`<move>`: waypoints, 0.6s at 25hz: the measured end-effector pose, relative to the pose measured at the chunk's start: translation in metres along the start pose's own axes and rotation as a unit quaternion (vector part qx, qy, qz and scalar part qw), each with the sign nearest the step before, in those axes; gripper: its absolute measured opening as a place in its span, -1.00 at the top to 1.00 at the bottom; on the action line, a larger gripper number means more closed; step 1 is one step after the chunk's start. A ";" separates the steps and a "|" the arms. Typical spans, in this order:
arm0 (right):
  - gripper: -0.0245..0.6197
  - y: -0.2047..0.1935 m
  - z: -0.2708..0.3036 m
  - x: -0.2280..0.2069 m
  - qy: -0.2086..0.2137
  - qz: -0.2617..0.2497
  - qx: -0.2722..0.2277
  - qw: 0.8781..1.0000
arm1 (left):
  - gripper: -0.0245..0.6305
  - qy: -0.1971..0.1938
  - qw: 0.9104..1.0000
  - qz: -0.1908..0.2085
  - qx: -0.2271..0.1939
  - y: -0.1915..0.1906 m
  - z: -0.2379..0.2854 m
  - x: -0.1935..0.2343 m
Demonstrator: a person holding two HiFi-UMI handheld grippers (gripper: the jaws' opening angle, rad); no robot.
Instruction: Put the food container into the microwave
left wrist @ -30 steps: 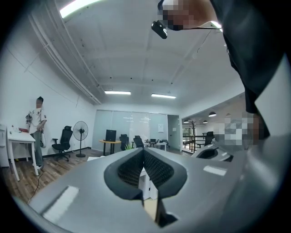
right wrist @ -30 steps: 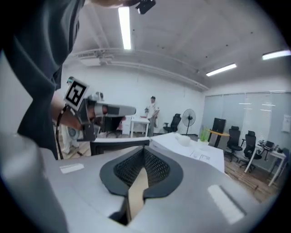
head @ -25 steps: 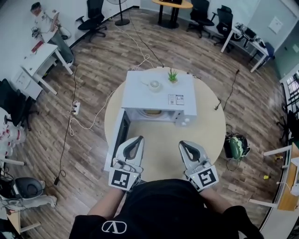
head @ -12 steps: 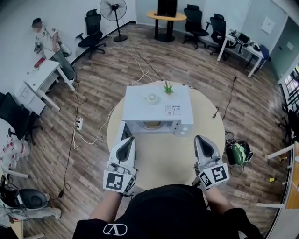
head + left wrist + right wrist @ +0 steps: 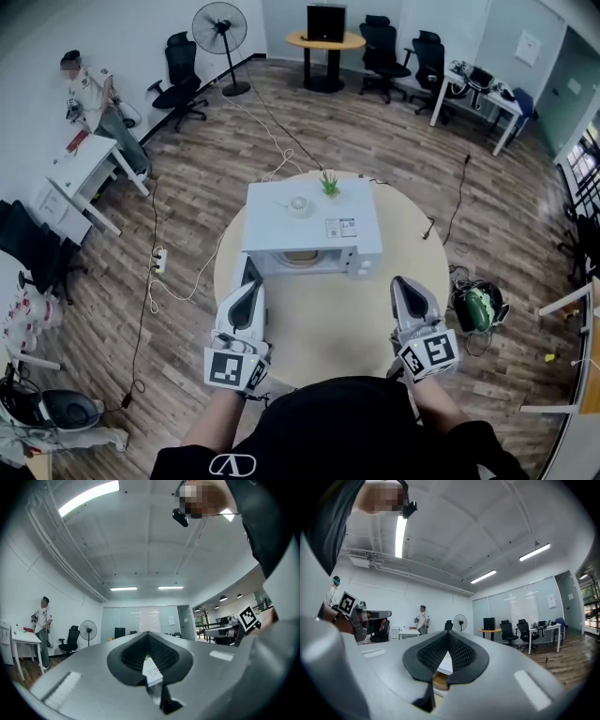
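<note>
L gripper (image 5: 250, 287): jaws together, nothing btw them.
R gripper (image 5: 405, 282): clenched shut, empty.
change: both backed off the microwave (image 5: 314, 223) vs 1 s ago. Now low in head view, close to body, R one shifted out to the right.
food container (image 5: 302, 255): tan, inside the cavity, mid-frame.
door (image 5: 246, 277): open, left of cavity, just beside L gripper tip.
table (image 5: 328, 328): bare btw grippers and microwave.
task read: placement looks done, prob. only door left to shut.

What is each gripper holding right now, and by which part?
Nothing. The left gripper and right gripper both have their jaws together and empty, above the table, in front of the open microwave.
</note>
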State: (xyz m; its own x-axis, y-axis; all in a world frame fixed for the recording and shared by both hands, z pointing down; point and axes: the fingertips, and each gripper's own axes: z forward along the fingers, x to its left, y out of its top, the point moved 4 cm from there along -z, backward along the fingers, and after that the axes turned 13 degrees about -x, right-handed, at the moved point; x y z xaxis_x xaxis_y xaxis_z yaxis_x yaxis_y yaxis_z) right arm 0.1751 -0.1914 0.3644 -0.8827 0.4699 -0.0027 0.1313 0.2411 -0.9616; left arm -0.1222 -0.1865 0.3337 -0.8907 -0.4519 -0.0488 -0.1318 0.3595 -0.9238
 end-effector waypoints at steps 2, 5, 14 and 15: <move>0.90 -0.001 0.000 0.000 0.001 -0.001 0.002 1.000 | 0.93 0.000 1.000 0.000 -0.001 0.000 0.001 -0.001; 0.90 -0.001 -0.003 -0.002 -0.001 0.003 0.000 1.000 | 0.93 0.001 1.000 -0.003 0.003 -0.002 0.001 -0.002; 0.90 -0.002 0.003 -0.002 0.009 0.000 0.004 1.000 | 0.93 0.008 1.000 -0.025 0.012 -0.008 0.004 -0.001; 0.90 -0.003 0.004 -0.002 0.010 0.000 0.003 1.000 | 0.93 0.007 1.000 -0.024 0.012 -0.008 0.005 -0.001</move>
State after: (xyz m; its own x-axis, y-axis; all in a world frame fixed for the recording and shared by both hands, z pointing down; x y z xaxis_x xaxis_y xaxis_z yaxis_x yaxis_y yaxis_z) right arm 0.1750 -0.1968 0.3658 -0.8733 0.4872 0.0028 0.1289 0.2365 -0.9630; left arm -0.1184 -0.1928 0.3396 -0.8897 -0.4565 0.0004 -0.1634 0.3177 -0.9340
